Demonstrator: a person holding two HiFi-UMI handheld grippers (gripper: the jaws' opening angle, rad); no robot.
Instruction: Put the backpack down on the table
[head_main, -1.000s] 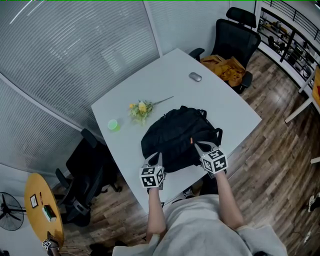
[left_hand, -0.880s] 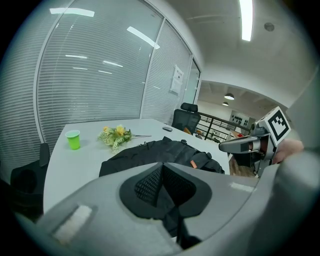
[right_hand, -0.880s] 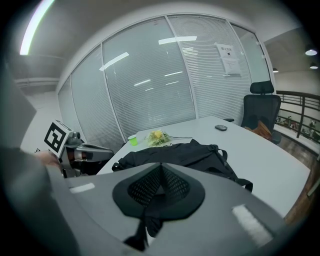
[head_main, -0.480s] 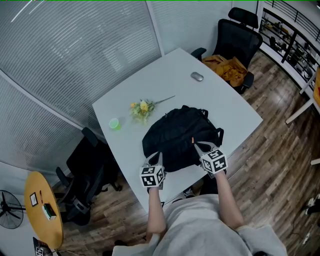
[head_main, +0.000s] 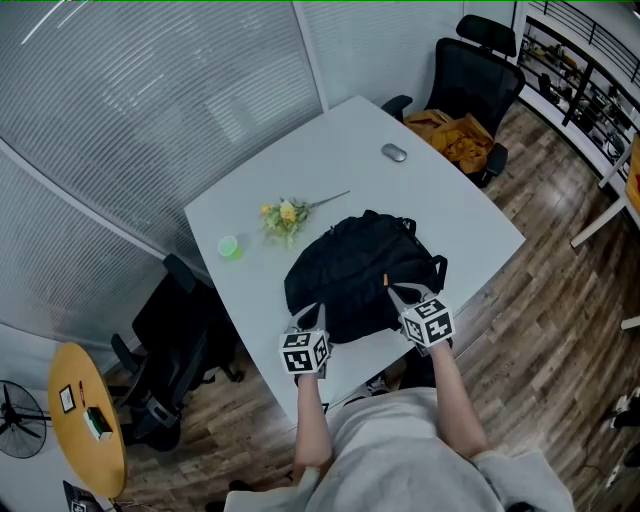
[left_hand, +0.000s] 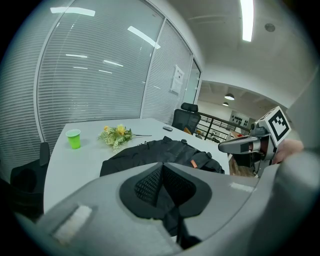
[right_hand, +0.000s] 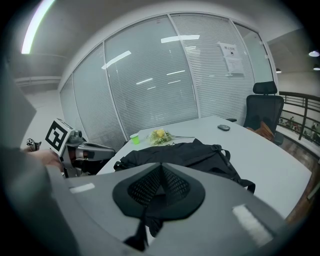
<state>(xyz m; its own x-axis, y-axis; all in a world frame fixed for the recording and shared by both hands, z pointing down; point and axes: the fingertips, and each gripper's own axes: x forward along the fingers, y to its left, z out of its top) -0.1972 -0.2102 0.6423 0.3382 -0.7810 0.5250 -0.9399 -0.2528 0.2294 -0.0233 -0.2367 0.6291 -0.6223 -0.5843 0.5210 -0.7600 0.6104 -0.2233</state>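
Note:
A black backpack lies flat on the white table, near its front edge. My left gripper sits at the bag's near left edge, and the right gripper at its near right edge. Both are shut, each with dark backpack fabric pinched at its tips and a black strap hanging below. The bag spreads out ahead of the left gripper, with the right gripper off to the side. In the right gripper view the bag lies beyond the right gripper, and the left gripper shows at left.
Yellow flowers, a green cup and a grey mouse lie on the table beyond the bag. A black office chair with an orange garment stands at the far corner, another chair at left.

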